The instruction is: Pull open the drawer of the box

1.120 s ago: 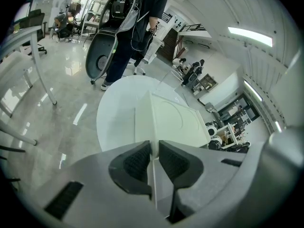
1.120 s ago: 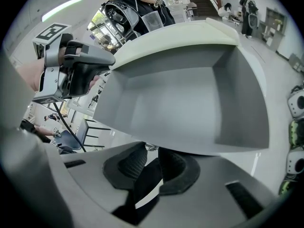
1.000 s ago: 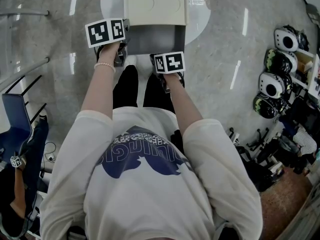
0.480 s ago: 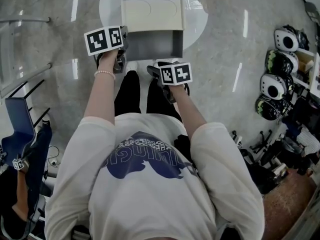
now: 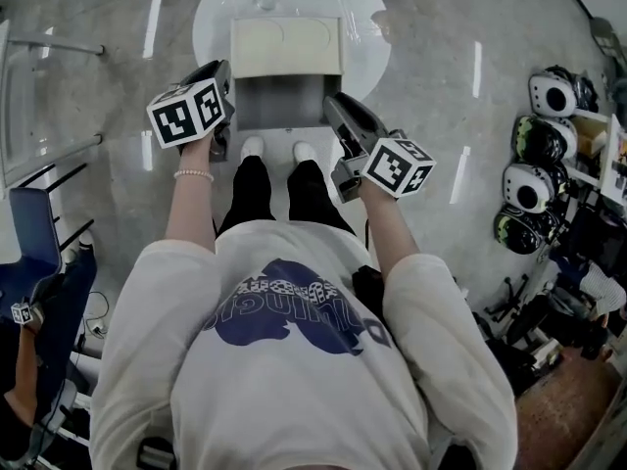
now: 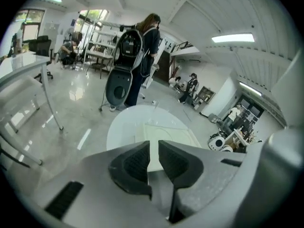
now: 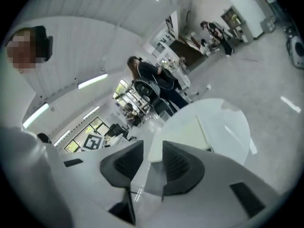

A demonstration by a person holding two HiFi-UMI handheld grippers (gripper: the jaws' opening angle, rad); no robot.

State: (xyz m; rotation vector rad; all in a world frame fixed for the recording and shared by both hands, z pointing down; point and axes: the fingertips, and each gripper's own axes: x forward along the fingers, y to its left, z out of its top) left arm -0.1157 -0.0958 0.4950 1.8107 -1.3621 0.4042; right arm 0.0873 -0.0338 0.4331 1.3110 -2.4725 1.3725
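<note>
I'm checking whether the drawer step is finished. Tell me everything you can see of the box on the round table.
The box is a low rectangular case, cream-coloured and plastic by its look, with two shallow oval recesses in its flat top. It sits upright on the round white table. Its grey drawer is pulled well out toward the person, seems to reach past the table's near edge, and looks empty.

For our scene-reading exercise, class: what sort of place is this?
Probably a lab or workshop: a row of what look like helmets, shelves in the background and strip lights overhead.
</note>
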